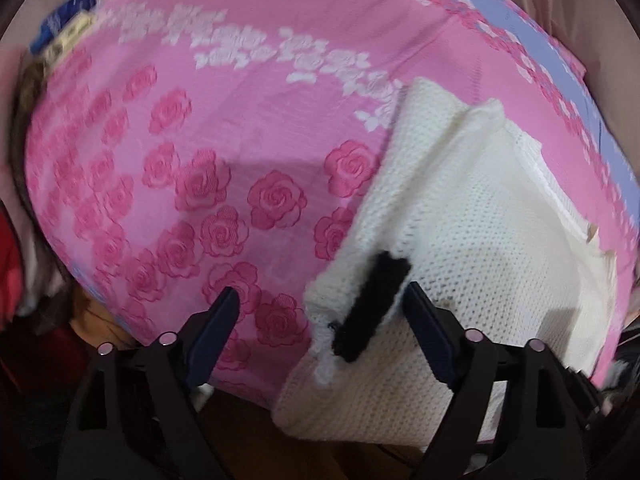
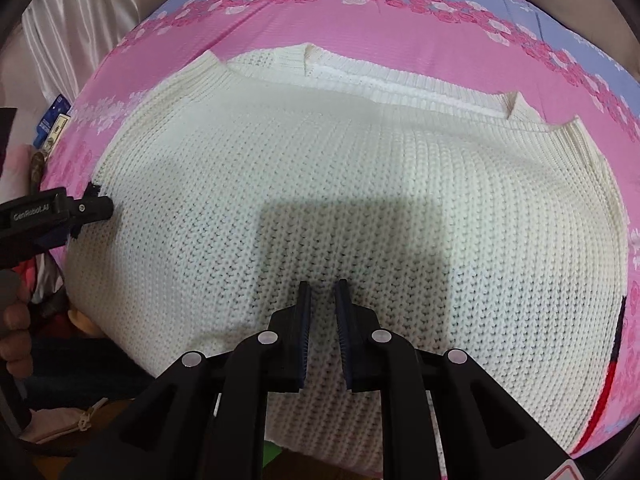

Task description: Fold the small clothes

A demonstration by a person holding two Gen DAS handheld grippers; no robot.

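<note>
While our left gripper (image 1: 320, 300) stands with jaws wide apart astride the black trim (image 1: 370, 306) at the white knit sweater's (image 2: 340, 184) edge, our right gripper (image 2: 323, 300) hovers over its middle, jaws nearly together, gripping nothing. The sweater lies flat on the pink bedsheet (image 1: 224, 120); we judge the fold not yet begun, and the next move calls for pinching that edge.

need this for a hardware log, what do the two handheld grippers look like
Both are matte black plastic. The left gripper and right gripper each have two angular fingers lined with dark navy ribbed pads, and small round silver pivot pins at the linkages. Seen from the right wrist, the left unit's side reads "GenRobot.AI" in pale lettering. No cables show.
</note>
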